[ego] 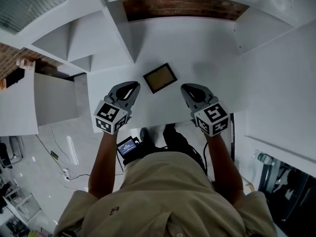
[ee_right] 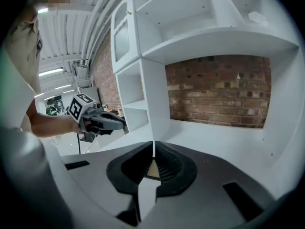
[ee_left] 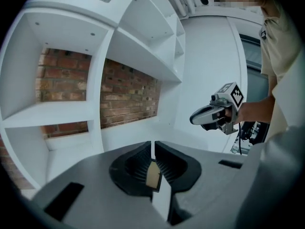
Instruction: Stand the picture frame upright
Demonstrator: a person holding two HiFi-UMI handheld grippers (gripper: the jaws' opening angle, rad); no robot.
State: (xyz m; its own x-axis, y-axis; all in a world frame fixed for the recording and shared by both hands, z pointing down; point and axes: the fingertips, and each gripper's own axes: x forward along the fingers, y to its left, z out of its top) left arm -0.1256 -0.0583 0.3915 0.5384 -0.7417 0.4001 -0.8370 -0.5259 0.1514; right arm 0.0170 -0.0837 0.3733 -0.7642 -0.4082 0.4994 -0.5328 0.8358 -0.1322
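Observation:
The picture frame (ego: 159,77), dark-rimmed with a tan inside, lies flat on the white desk (ego: 197,48) between my two grippers. My left gripper (ego: 133,86) hovers just left of it and my right gripper (ego: 186,88) just right of it; neither touches it. In the left gripper view the jaws of my left gripper (ee_left: 153,145) are shut on nothing, and a sliver of the frame (ee_left: 153,175) shows behind them. The right gripper view shows my right gripper (ee_right: 153,145) shut and empty too, with the frame (ee_right: 152,171) beyond its tips.
White shelving (ego: 84,43) stands at the desk's left, and a white side panel (ego: 276,68) closes it on the right. A brick wall (ego: 182,6) backs the desk. The desk's front edge (ego: 163,124) runs just below the grippers.

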